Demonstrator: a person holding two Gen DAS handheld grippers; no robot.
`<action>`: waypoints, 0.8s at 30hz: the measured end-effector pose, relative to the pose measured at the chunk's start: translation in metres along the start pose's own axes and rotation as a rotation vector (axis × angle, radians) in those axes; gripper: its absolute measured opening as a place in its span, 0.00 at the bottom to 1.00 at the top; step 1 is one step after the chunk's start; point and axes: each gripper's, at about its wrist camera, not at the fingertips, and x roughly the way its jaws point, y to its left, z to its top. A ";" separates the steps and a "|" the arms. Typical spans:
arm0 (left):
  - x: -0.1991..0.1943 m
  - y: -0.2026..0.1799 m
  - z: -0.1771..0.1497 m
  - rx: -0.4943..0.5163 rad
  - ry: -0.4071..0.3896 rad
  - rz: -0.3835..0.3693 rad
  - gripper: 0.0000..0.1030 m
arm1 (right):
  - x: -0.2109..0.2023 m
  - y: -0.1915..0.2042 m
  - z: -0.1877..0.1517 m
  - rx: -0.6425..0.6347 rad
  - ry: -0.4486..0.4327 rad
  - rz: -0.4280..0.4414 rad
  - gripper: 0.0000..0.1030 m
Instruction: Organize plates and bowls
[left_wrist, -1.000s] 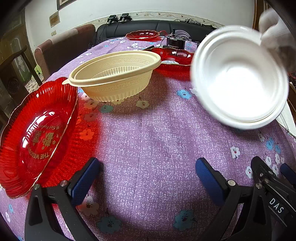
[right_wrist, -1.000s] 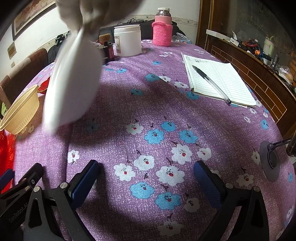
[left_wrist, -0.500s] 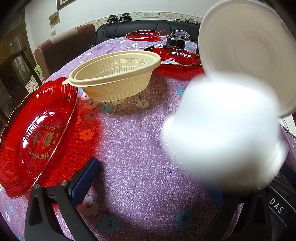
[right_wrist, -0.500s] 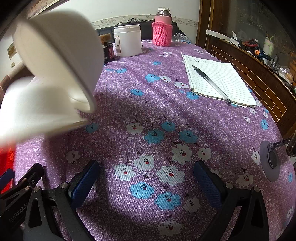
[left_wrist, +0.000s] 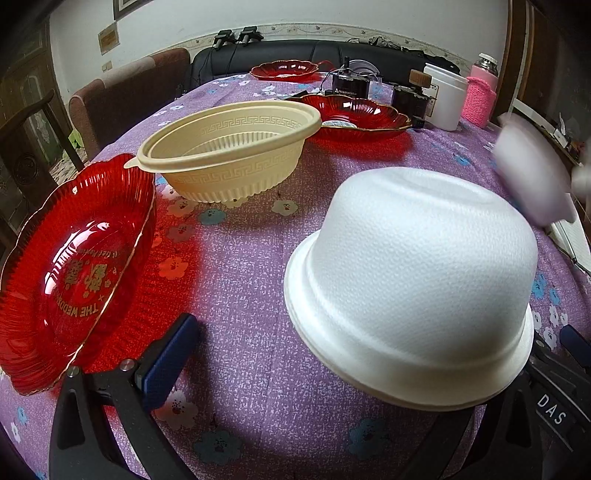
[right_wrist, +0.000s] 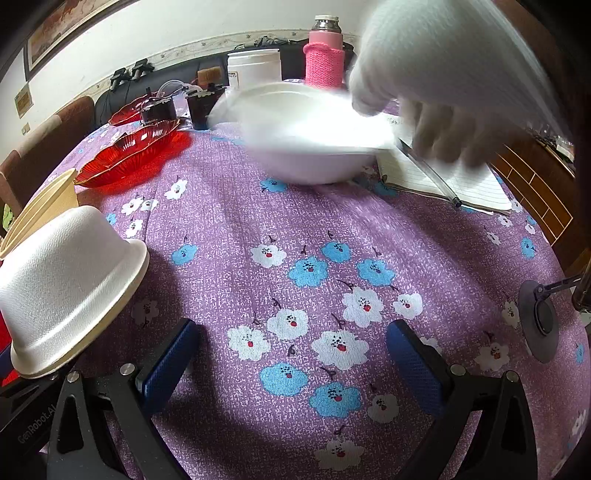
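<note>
A white foam bowl (left_wrist: 413, 288) lies upside down and tilted on the purple cloth, hiding the right finger of my left gripper (left_wrist: 295, 369), which stands open. In the right wrist view the same foam bowl (right_wrist: 70, 288) sits at the far left, beside my open right gripper (right_wrist: 291, 362), which has nothing between its fingers. A gloved hand (right_wrist: 436, 92) holds a second white bowl (right_wrist: 310, 136), blurred, low over the table's far side. A cream plastic bowl (left_wrist: 229, 147) and a red glass plate (left_wrist: 70, 273) sit to the left.
A second red plate (left_wrist: 354, 114) lies behind the cream bowl, with a third red plate (left_wrist: 284, 70) further back. At the rear stand a white jar (right_wrist: 255, 70) and a pink-sleeved bottle (right_wrist: 325, 55). An open notebook with a pen (right_wrist: 461, 181) lies at the right.
The gloved hand brought white bowls over the table. One dropped upside down in front of my left gripper; the hand moved the other away to the right. Both grippers stayed put.
</note>
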 end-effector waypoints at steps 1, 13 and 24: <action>0.000 0.000 0.000 0.000 0.000 0.000 1.00 | 0.000 -0.001 0.000 0.002 0.000 0.003 0.99; 0.000 0.000 0.000 0.002 0.000 0.001 1.00 | -0.002 0.001 -0.005 0.002 0.000 0.003 0.99; -0.004 -0.001 0.001 0.002 0.000 -0.001 1.00 | -0.001 0.002 -0.001 0.002 0.001 0.002 0.99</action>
